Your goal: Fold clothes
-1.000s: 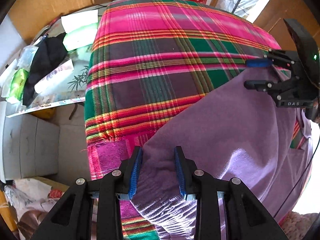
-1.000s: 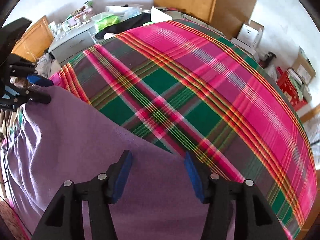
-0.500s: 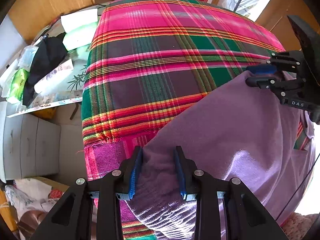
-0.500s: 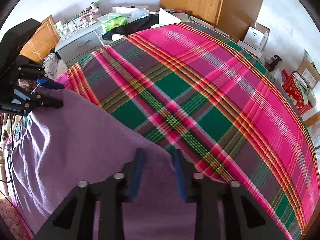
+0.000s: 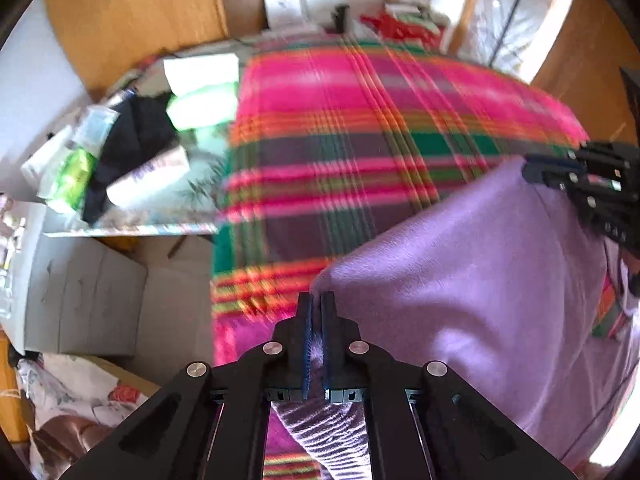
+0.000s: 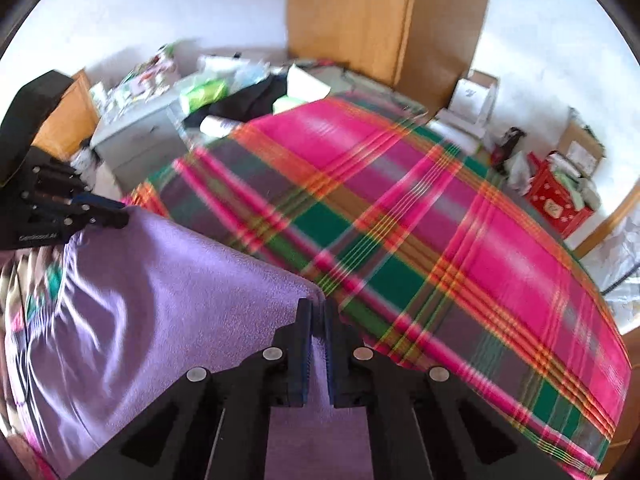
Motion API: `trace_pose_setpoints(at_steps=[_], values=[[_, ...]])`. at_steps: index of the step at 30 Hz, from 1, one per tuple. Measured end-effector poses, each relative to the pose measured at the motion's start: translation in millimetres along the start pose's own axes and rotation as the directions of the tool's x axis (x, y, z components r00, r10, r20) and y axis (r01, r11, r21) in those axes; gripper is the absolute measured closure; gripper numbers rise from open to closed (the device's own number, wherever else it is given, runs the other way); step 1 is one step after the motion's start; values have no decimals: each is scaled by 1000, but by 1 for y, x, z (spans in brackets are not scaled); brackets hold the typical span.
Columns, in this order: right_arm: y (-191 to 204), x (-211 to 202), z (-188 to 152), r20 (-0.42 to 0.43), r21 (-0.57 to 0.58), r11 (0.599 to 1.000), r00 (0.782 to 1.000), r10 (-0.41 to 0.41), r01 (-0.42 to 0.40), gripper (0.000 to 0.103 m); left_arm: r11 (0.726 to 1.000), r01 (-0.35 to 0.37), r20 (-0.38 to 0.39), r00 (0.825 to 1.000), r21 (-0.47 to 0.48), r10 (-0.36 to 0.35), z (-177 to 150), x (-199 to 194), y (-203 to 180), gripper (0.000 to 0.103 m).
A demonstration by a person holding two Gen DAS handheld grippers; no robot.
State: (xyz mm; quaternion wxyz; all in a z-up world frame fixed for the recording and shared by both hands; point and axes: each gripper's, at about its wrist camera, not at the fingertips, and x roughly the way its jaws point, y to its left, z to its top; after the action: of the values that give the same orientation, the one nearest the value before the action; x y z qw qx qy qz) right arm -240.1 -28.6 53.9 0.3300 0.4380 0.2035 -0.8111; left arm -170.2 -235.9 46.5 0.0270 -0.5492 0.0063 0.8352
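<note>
A purple garment (image 5: 472, 280) lies over the near part of a bed with a pink, green and orange plaid cover (image 5: 360, 128). My left gripper (image 5: 317, 304) is shut on one corner of the garment's far edge. My right gripper (image 6: 317, 312) is shut on the other corner; the garment (image 6: 168, 280) spreads between them and is lifted off the cover. Each gripper shows in the other's view: the right one (image 5: 536, 168) at the right edge, the left one (image 6: 116, 216) at the left edge.
A cluttered low table (image 5: 132, 152) with bags, a black cloth and white boxes stands left of the bed. Grey boxes (image 5: 80, 292) sit below it. A wooden wardrobe (image 6: 384, 24) and a red crate (image 6: 556, 196) stand beyond the bed.
Both grippers closed onto the garment's far corners and lifted them. The views tilted up and the scene is motion-blurred.
</note>
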Motion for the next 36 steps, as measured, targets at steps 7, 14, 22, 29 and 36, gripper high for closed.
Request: trace_pose_setpoints(at_steps=[7, 14, 22, 29, 36], values=[[1, 24, 9, -48, 36, 995, 995, -88, 90, 97, 1000, -15, -33, 999, -3, 15, 10, 26, 4, 99], [7, 48, 0, -95, 26, 991, 987, -126, 129, 96, 998, 33, -48, 998, -54, -35, 7, 38, 15, 96], [9, 47, -1, -94, 49, 988, 985, -143, 148, 96, 965, 125, -45, 989, -230, -139, -14, 19, 40, 72], [8, 48, 0, -101, 71, 985, 984, -148, 156, 95, 877, 241, 31, 967, -415, -252, -35, 3, 74, 72], [7, 48, 0, -105, 91, 983, 983, -151, 161, 95, 631, 488, 103, 832, -603, -545, -59, 34, 90, 72]])
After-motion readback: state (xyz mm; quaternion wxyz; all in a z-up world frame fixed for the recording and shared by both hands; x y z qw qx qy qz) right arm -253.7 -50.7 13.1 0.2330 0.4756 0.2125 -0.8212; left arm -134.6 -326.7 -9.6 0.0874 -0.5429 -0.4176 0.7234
